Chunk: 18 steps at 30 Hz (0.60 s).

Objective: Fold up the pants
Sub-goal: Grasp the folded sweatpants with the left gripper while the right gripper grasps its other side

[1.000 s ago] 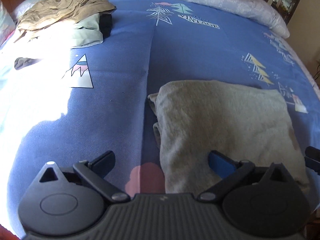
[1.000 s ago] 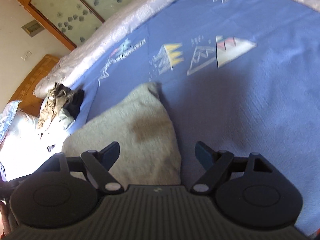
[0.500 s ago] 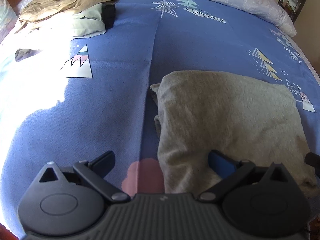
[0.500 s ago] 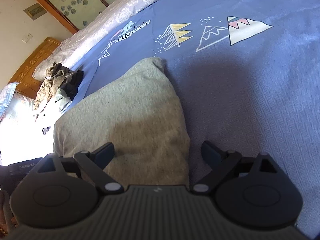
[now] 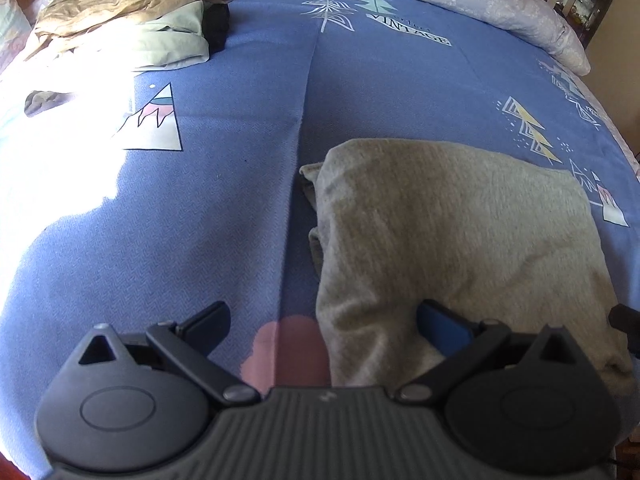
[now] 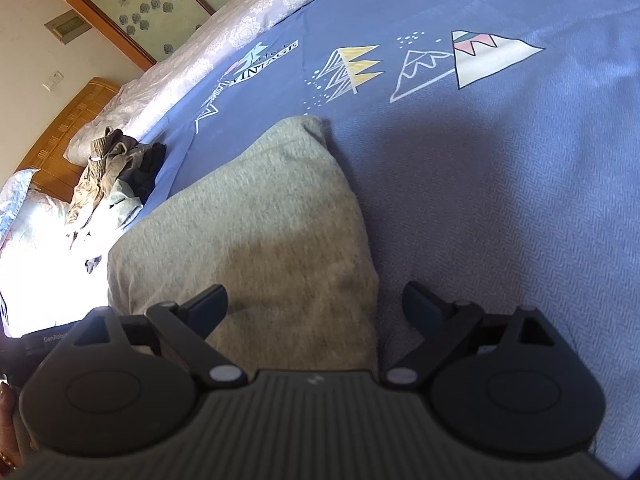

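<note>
Grey pants (image 5: 452, 236) lie folded into a flat rectangle on the blue bedspread (image 5: 224, 184). My left gripper (image 5: 324, 320) hovers open over the near left corner of the bundle, with its edge between the jaws but not pinched. In the right wrist view the same grey pants (image 6: 256, 232) fill the left half, and my right gripper (image 6: 316, 304) stands open over their near right edge, holding nothing. A dark tip of the right gripper (image 5: 624, 320) shows at the far right of the left wrist view.
A pile of tan, pale green and black clothes (image 5: 132, 12) sits at the far left of the bed, also seen as a clothes pile (image 6: 116, 176). White patterned bedding (image 5: 480, 4) lines the far edge. Bright sunlight washes out the left side. A wooden headboard (image 6: 68, 128) stands behind.
The right gripper's jaws spread wider and its view drew back, showing more of the pants. The left view shifted slightly; the folded pants have not moved.
</note>
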Motion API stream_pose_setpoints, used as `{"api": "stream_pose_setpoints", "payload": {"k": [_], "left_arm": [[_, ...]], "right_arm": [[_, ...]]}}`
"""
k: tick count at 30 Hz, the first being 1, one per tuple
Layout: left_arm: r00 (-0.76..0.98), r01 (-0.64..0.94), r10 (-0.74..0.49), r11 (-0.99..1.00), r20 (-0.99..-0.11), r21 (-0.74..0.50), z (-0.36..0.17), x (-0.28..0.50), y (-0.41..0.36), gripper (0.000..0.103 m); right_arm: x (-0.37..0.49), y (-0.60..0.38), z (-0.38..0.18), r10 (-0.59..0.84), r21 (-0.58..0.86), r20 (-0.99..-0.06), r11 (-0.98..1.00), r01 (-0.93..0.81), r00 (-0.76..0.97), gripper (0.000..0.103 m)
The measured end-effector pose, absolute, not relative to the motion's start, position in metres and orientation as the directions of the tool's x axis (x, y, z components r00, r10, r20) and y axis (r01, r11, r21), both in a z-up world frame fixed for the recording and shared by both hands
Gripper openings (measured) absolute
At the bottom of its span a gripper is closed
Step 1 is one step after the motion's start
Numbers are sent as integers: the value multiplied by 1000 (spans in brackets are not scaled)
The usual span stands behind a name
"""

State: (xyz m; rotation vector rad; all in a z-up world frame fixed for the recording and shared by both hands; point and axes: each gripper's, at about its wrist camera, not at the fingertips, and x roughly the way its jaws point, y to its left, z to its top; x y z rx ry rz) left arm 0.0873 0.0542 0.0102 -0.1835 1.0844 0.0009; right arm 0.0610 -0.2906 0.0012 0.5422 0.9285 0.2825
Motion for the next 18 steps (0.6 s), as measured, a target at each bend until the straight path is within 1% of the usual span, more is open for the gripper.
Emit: {"api": "stream_pose_setpoints", "payload": {"k": [3, 5, 9, 12, 14, 16, 17, 18], "left_arm": [[462, -86, -104, 983, -881, -161, 9, 89, 56, 103], [444, -85, -143, 976, -884, -200, 7, 92, 63, 103], [399, -119, -300, 920, -866, -373, 2, 96, 89, 103], [401, -132, -412, 858, -818, -496, 0, 96, 98, 103], [394, -110, -482, 821, -783, -561, -2, 96, 93, 103], [376, -87, -502, 818, -779, -569, -5, 99, 82, 103], [367, -77, -480, 838, -797, -541, -7, 101, 75, 100], [360, -70, -453, 859, -816, -508, -10, 102, 68, 100]], "right_arm": [[61, -290, 1, 455, 556, -680, 832, -1, 575, 96], [62, -291, 2, 461, 557, -682, 830, -5, 567, 96], [69, -297, 2, 494, 586, -676, 810, -7, 546, 96], [73, -301, 1, 513, 605, -667, 796, -9, 540, 96], [75, -299, 1, 518, 605, -664, 796, -19, 540, 97], [77, -295, 2, 525, 604, -661, 796, -34, 537, 96], [79, -291, 2, 532, 604, -660, 796, -47, 531, 95], [81, -287, 2, 539, 602, -661, 797, -61, 522, 92]]}}
